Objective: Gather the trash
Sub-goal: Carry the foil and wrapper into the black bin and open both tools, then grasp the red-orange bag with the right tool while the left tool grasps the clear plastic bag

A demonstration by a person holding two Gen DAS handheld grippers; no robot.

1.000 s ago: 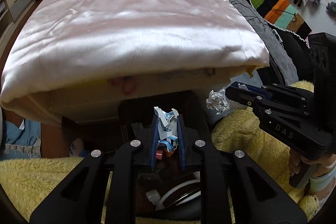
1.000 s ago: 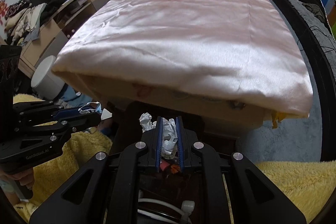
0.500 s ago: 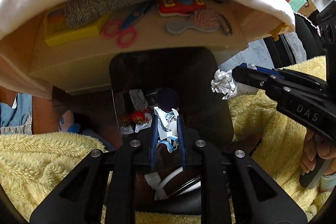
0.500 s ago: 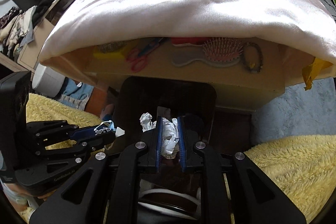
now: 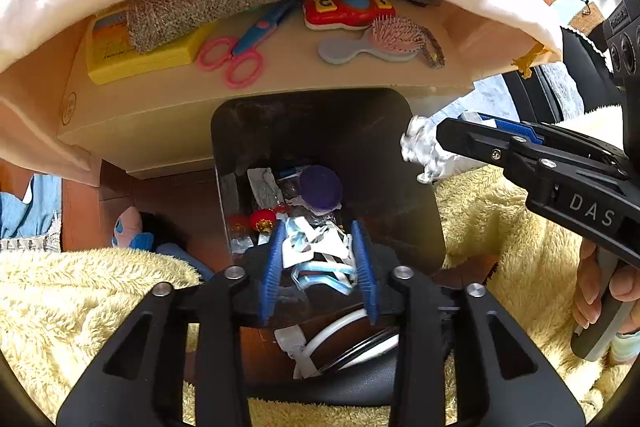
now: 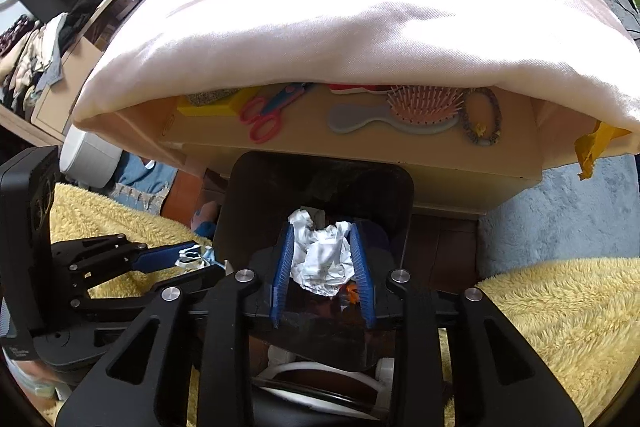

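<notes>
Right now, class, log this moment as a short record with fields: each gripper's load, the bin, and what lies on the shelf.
left gripper: shut on blue-and-white wrapper scraps
right gripper: shut on crumpled white paper
bin: dark, open, below both grippers, trash inside
shelf items: pink scissors, hairbrush, yellow box
</notes>
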